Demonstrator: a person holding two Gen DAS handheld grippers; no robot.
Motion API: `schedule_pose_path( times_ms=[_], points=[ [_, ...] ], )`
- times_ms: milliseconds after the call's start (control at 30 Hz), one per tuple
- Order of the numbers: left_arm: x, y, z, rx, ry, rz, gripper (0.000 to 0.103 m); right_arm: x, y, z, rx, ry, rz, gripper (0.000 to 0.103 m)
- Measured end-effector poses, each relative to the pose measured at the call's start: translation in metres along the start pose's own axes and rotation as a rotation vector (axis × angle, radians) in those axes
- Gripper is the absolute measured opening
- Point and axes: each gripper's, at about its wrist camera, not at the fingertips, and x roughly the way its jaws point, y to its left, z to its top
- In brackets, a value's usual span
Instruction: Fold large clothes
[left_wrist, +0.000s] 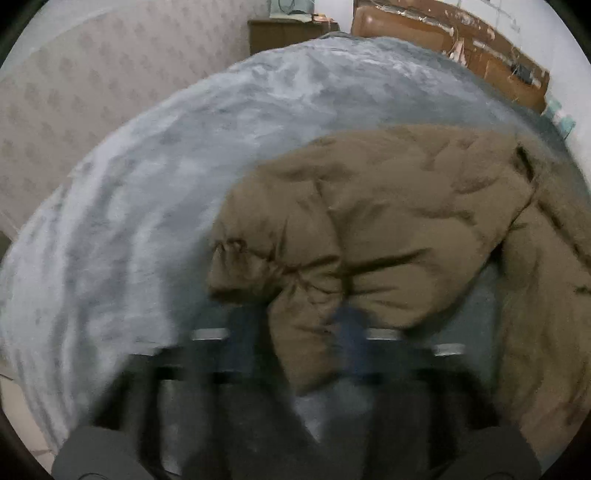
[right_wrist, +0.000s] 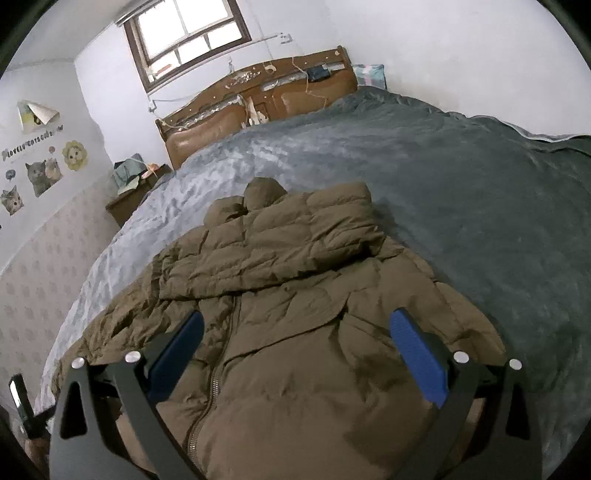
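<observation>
A large olive-brown puffer jacket (right_wrist: 295, 295) lies on a grey-blue blanket (right_wrist: 461, 192) on a bed, zipper side up, with a sleeve folded across its upper part. My right gripper (right_wrist: 295, 354) is open wide just above the jacket's lower front, blue pads (right_wrist: 417, 358) either side of the zipper. In the blurred left wrist view, the jacket (left_wrist: 388, 221) hangs bunched and lifted, and my left gripper (left_wrist: 295, 339) appears shut on a fold of its fabric.
A wooden headboard (right_wrist: 258, 99) stands at the bed's far end, with a small bedside cabinet (right_wrist: 136, 192) to its left. A wall with cat stickers (right_wrist: 40, 173) runs along the left. The blanket spreads wide to the right of the jacket.
</observation>
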Motion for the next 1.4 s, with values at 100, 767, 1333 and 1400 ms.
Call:
schedule_pose_path(
  times_ms=[100, 767, 1333, 1400],
  points=[
    [-0.019, -0.024, 0.021, 0.044, -0.095, -0.009, 0.007, 0.003, -0.001, 0.003, -0.002, 0.001, -0.004, 0.101],
    [-0.077, -0.446, 0.080, 0.634, -0.232, -0.321, 0.007, 0.055, -0.024, 0.093, -0.128, -0.154, -0.082, 0.101],
    [-0.049, -0.479, 0.019, 0.613, -0.185, -0.394, 0.100, 0.086, -0.062, 0.090, -0.059, -0.075, -0.127, 0.101],
    [-0.068, -0.459, 0.028, 0.585, -0.216, -0.395, 0.100, 0.086, -0.059, 0.090, -0.070, -0.075, -0.131, 0.101]
  ],
)
